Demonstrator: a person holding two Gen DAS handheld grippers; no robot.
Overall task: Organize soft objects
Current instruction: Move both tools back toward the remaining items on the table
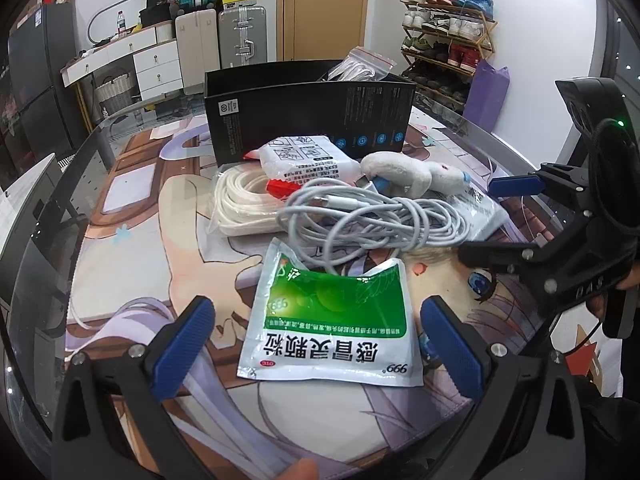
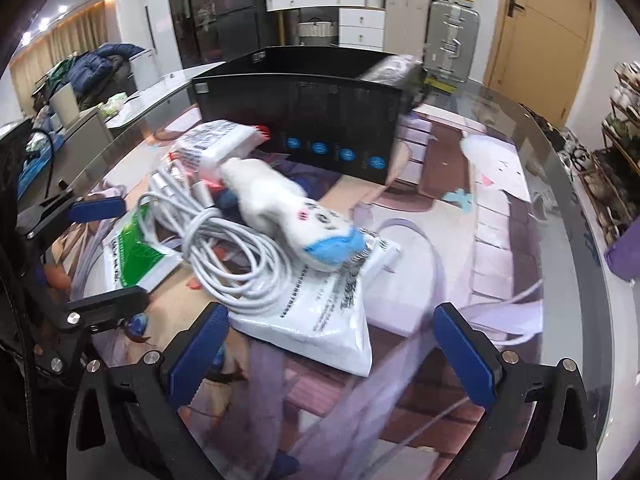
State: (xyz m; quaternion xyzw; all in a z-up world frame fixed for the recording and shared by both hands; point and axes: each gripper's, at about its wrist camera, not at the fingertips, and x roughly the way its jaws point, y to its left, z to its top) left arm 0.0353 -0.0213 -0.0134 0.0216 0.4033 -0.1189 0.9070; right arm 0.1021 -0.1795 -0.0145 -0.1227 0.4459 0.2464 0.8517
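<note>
soft objects lie heaped on the table before a black box [image 1: 308, 116]; green sachet [image 1: 332, 320] lies flat just ahead of the left tool [image 1: 320, 344], between its wide-open, empty fingers, long axis crosswise; right tool [image 2: 332, 352], also wide open and empty, faces the white pouch [image 2: 320, 312] under the cable coil [image 2: 236, 264].

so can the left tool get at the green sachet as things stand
Probably yes: the left tool is open with the green sachet flat between its fingers; only the cable overlaps its far edge.
</note>
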